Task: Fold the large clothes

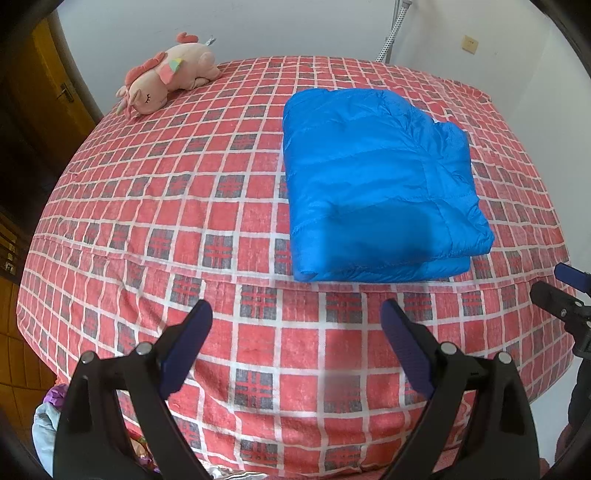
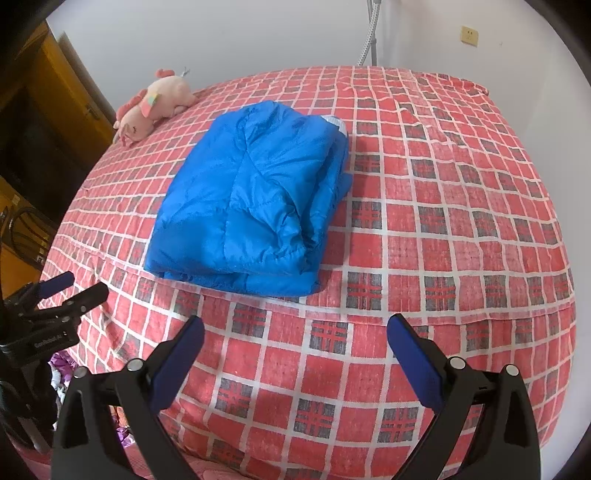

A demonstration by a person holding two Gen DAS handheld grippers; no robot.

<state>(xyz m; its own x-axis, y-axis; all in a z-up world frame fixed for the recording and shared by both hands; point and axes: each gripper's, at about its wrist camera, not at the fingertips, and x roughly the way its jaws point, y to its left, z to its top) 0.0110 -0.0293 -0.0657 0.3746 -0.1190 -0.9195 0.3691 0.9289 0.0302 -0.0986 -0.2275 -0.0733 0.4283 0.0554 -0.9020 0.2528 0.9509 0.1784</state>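
Left wrist view, left to right: wooden door (image 1: 55, 85) at far left edge, then plush toy (image 1: 168, 74) lying on its side at the far left corner of the bed (image 1: 166, 206). Bed cover is a red check with white lines and grey squares. Jacket (image 1: 373, 184), blue and puffy, sits folded into a compact rectangular stack, right of bed centre, near edge of the stack close to the front edge of the mattress. Well apart from the toy. Wall socket (image 1: 470, 44) on the white wall at upper right, grey hose (image 1: 393, 33) running down the wall behind the bed.

Left gripper (image 1: 295, 321): jaws spread wide, nothing between them, only bed cover showing in the gap. It hangs short of the front bed edge, not touching the jacket. Right gripper (image 1: 557, 282) pokes in at the right frame edge, fingertips parted.

Right wrist view: left gripper (image 2: 79, 284) at left edge, also parted, empty. Toy (image 2: 155, 105) far left corner, jacket (image 2: 251, 206) left of centre, layered edges facing right, a bit of pale lining visible at its far corner. Right gripper (image 2: 295, 328) is wide open, empty, held in front of the bed, clear of the jacket.

Some crumpled clothes (image 1: 48, 417) lie low at bottom left, beside the bed.
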